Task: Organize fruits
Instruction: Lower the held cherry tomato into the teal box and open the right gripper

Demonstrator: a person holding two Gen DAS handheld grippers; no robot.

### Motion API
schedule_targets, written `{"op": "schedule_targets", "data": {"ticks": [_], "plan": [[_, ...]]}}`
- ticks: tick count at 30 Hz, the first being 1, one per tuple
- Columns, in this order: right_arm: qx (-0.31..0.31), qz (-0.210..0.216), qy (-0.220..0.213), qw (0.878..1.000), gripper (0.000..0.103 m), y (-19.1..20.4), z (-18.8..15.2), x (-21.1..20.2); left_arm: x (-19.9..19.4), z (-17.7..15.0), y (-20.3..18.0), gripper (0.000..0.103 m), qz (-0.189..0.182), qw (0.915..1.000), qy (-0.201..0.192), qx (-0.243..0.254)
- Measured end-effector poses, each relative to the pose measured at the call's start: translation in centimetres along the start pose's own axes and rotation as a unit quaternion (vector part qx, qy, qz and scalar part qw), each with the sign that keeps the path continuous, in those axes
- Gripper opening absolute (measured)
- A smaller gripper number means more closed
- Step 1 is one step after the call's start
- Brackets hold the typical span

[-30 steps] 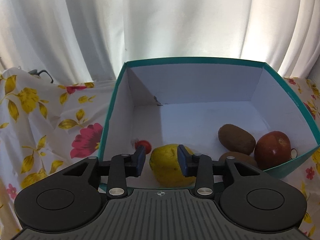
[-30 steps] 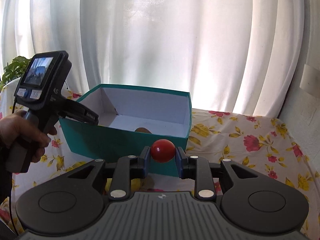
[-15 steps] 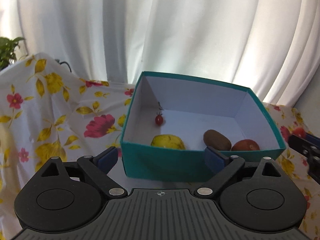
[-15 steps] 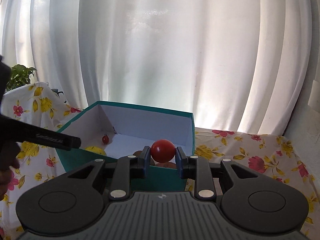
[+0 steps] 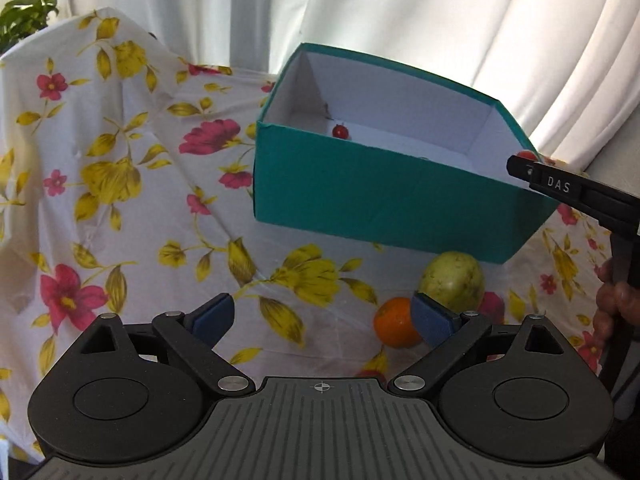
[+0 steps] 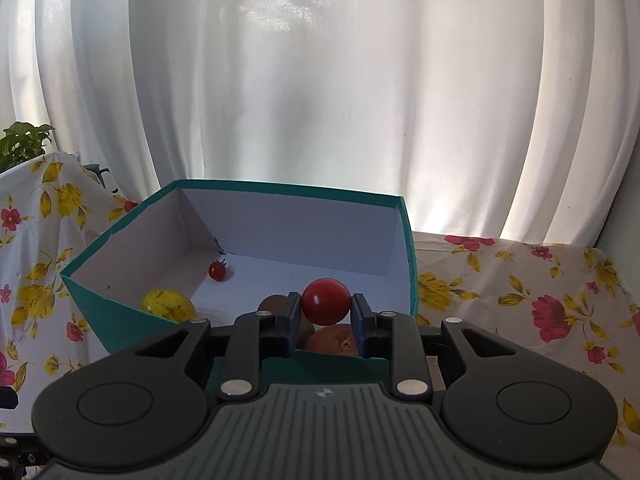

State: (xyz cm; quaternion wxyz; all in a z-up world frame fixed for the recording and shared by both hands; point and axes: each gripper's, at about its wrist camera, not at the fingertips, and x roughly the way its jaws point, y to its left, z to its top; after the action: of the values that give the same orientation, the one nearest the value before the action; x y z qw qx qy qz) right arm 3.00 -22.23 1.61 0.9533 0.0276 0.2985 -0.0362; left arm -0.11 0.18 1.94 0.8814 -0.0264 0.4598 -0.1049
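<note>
A teal box (image 5: pixel 384 196) with a white inside stands on the floral cloth. My left gripper (image 5: pixel 322 318) is open and empty, in front of the box. An orange (image 5: pixel 394 322) and a green-yellow fruit (image 5: pixel 454 278) lie on the cloth by its right finger. My right gripper (image 6: pixel 325 312) is shut on a red tomato (image 6: pixel 325 301) and holds it over the box's near edge (image 6: pixel 120 312). In the box lie a cherry tomato (image 6: pixel 217 270), a yellow fruit (image 6: pixel 168 303), a kiwi (image 6: pixel 272 304) and a reddish-brown fruit (image 6: pixel 334 340).
The right gripper's body (image 5: pixel 572 192) and the hand on it show at the right of the left wrist view. White curtains (image 6: pixel 320 100) hang behind. A potted plant (image 6: pixel 22 146) stands at the far left. The floral cloth (image 5: pixel 120 200) covers the table.
My left gripper has backed out of the box and opened wide, leaving the yellow fruit inside. My right gripper has carried the tomato forward over the box.
</note>
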Motion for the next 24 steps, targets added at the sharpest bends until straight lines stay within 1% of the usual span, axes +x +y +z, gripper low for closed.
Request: {"op": "schedule_targets", "data": {"ticks": [5, 9, 13, 14, 15, 17, 19, 20, 21, 22, 23, 24], "plan": [[0.001, 0.007, 0.013, 1.000, 0.026, 0.2, -0.4, 0.7, 0.2, -0.5, 0.2, 0.098, 0.008, 0.9999, 0.011, -0.003], [-0.002, 0.008, 0.012, 1.000, 0.026, 0.4, -0.3, 0.8, 0.3, -0.9, 0.7, 0.098, 0.008, 0.9997, 0.018, -0.014], [-0.001, 0.005, 0.011, 1.000, 0.027, 0.5, -0.3, 0.9, 0.2, -1.1, 0.7, 0.098, 0.006, 0.9997, 0.021, -0.011], [-0.001, 0.003, 0.010, 1.000, 0.031, 0.4, -0.3, 0.8, 0.2, -1.2, 0.6, 0.098, 0.005, 0.9998, 0.020, -0.008], [0.000, 0.001, 0.009, 1.000, 0.040, 0.4, -0.3, 0.7, 0.1, -1.2, 0.5, 0.098, 0.003, 0.9998, 0.020, -0.003], [-0.001, -0.003, 0.005, 1.000, 0.047, 0.5, -0.3, 0.5, 0.0, -1.4, 0.2, 0.098, 0.001, 0.9998, 0.019, 0.007], [0.001, -0.007, -0.002, 1.000, 0.047, 0.6, -0.3, -0.1, -0.2, -1.5, -0.1, 0.098, -0.003, 0.9997, 0.017, 0.019], [0.003, -0.008, -0.007, 1.000, 0.050, 0.6, -0.2, -0.5, -0.3, -1.6, -0.2, 0.098, -0.005, 0.9996, 0.015, 0.024], [0.004, -0.009, -0.013, 1.000, 0.055, 0.6, -0.2, -1.0, -0.4, -1.8, -0.3, 0.098, -0.007, 0.9994, 0.013, 0.030], [0.005, -0.009, -0.019, 1.000, 0.058, 0.7, -0.2, -1.5, -0.5, -1.9, -0.4, 0.098, -0.008, 0.9992, 0.011, 0.037], [0.007, -0.009, -0.024, 1.000, 0.064, 0.7, -0.3, -2.1, -0.6, -2.1, -0.6, 0.098, -0.009, 0.9989, 0.011, 0.044], [0.009, -0.009, -0.030, 0.999, 0.066, 0.7, -0.3, -2.8, -0.7, -2.3, -0.8, 0.098, -0.009, 0.9985, 0.010, 0.052]]}}
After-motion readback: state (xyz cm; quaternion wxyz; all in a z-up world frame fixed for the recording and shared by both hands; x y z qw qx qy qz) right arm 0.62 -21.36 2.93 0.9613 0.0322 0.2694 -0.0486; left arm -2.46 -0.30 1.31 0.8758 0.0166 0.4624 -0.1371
